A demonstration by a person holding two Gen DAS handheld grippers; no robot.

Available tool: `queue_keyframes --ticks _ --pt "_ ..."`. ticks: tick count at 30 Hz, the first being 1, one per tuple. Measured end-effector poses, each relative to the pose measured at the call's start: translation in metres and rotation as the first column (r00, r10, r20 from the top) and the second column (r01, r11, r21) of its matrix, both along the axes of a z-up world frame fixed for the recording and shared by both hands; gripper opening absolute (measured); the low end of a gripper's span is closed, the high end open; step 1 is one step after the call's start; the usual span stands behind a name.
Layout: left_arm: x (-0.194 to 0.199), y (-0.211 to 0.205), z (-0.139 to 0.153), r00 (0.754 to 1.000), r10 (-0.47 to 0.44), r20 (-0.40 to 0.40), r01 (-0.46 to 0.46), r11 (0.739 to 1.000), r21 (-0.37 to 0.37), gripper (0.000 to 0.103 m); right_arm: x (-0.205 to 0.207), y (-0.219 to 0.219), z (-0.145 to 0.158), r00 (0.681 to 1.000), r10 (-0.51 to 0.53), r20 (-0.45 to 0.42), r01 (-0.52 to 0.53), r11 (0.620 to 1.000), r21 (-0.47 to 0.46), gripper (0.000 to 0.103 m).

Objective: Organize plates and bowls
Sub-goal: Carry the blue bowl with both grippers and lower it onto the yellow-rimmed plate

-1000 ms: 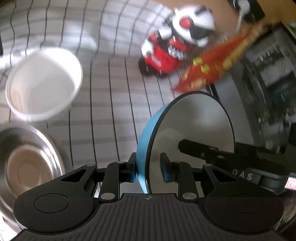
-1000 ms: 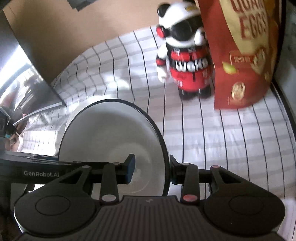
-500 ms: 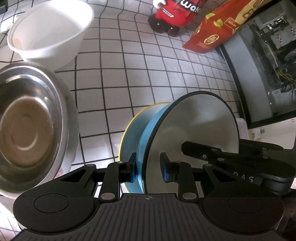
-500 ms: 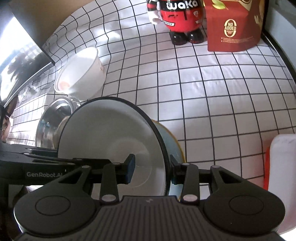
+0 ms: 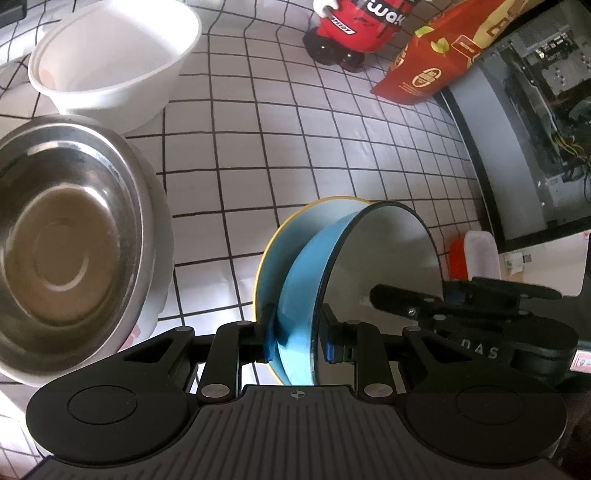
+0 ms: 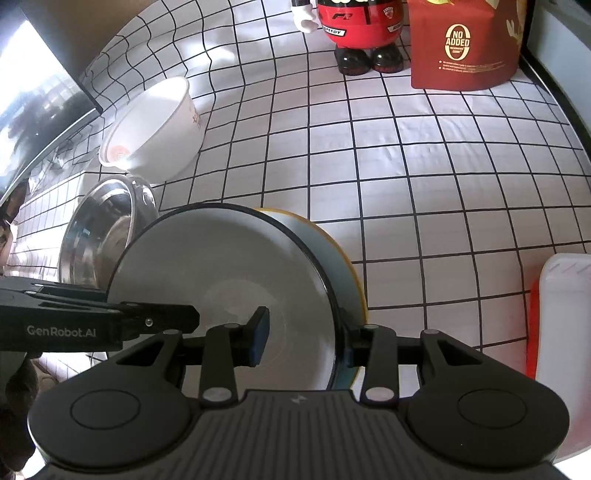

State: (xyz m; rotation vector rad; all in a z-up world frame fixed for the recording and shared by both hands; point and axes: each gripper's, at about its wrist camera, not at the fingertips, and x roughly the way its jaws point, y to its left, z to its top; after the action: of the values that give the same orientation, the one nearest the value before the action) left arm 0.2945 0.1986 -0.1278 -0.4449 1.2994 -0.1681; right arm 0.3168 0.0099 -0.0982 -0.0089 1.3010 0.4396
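A blue bowl with a white inside (image 5: pixel 380 258) (image 6: pixel 229 295) sits inside a yellow-rimmed light-blue bowl (image 5: pixel 284 251) (image 6: pixel 347 266) on the checked cloth. My left gripper (image 5: pixel 297 341) and my right gripper (image 6: pixel 304 341) straddle opposite sides of the blue bowl's rim. Both sets of jaws stand wider than the rim, with a gap beside the wall. A steel bowl (image 5: pixel 59 236) (image 6: pixel 99 229) stands to the left. A white bowl (image 5: pixel 114 66) (image 6: pixel 155 125) stands behind the steel bowl.
A red toy figure (image 5: pixel 354 29) (image 6: pixel 358 33) and a red snack bag (image 5: pixel 436 62) (image 6: pixel 465 48) stand at the back. A white and red box (image 6: pixel 561 332) (image 5: pixel 476 254) lies at the right. A dark cabinet (image 5: pixel 524 129) borders the right side.
Both grippers lowered the blue bowl into the yellow-rimmed bowl. Their jaws have widened off the rim. The view dropped closer to the cloth.
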Motion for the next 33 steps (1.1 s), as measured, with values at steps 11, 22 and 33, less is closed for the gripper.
queue_keyframes --ticks 11,22,33 --pt "-0.002 0.005 0.027 0.996 -0.047 0.076 0.042 0.997 0.062 0.021 -0.003 -0.005 0.017 0.996 0.015 0.083 -0.014 1.0 -0.007 0.039" --pt "0.012 -0.005 0.022 0.985 -0.124 0.122 0.094 0.971 0.221 0.027 -0.011 -0.009 0.019 0.978 0.015 0.207 0.0 0.997 -0.074 0.04" --pt "0.024 -0.02 0.025 0.965 -0.224 0.138 0.17 0.931 0.324 0.036 -0.006 -0.032 -0.018 0.997 -0.083 0.006 0.082 0.996 0.044 0.042"
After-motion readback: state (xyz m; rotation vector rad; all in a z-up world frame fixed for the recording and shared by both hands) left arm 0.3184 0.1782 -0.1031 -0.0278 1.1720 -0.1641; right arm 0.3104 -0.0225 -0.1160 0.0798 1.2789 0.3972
